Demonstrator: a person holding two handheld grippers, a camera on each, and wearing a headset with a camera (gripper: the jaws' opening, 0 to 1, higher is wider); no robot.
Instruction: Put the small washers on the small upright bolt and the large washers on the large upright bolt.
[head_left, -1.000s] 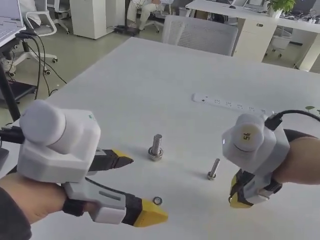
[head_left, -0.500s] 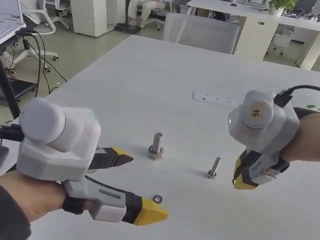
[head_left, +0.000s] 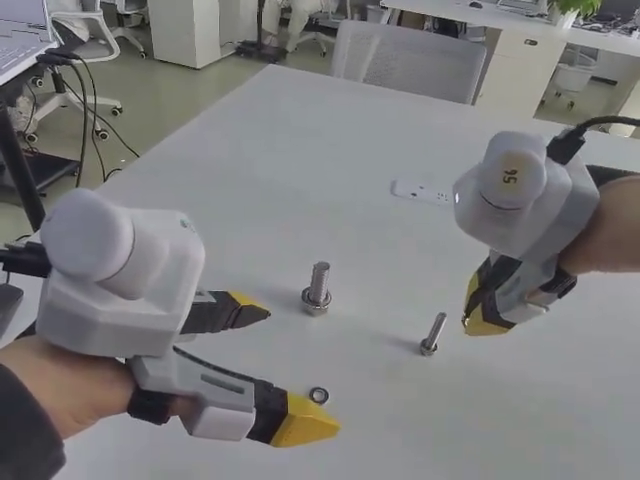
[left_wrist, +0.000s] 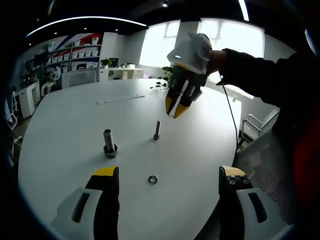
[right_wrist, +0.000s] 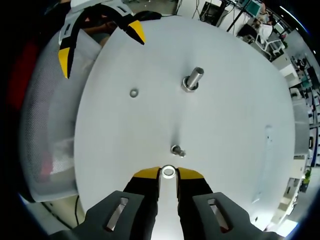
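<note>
The large bolt (head_left: 318, 288) stands upright mid-table with a wider ring at its foot. To its right stands the thin small bolt (head_left: 432, 333). My right gripper (head_left: 481, 322) hovers just right of and above the small bolt. In the right gripper view its jaws are shut on a small washer (right_wrist: 168, 172), just short of the small bolt (right_wrist: 177, 150). Another small washer (head_left: 319, 395) lies flat on the table between the tips of my open left gripper (head_left: 283, 370). The left gripper view has this washer (left_wrist: 153, 179) ahead of the wide-apart jaws and the right gripper (left_wrist: 173, 112) beyond.
A white power strip (head_left: 425, 192) lies on the table behind the bolts. A grey mesh chair (head_left: 410, 60) stands at the far edge. The white table (head_left: 280, 170) stretches bare towards the back; its left edge drops to the floor, where cables run.
My right gripper has risen from near the table's front and moved away from me, still shut. It now hangs beside the small bolt. The left gripper has stayed in place.
</note>
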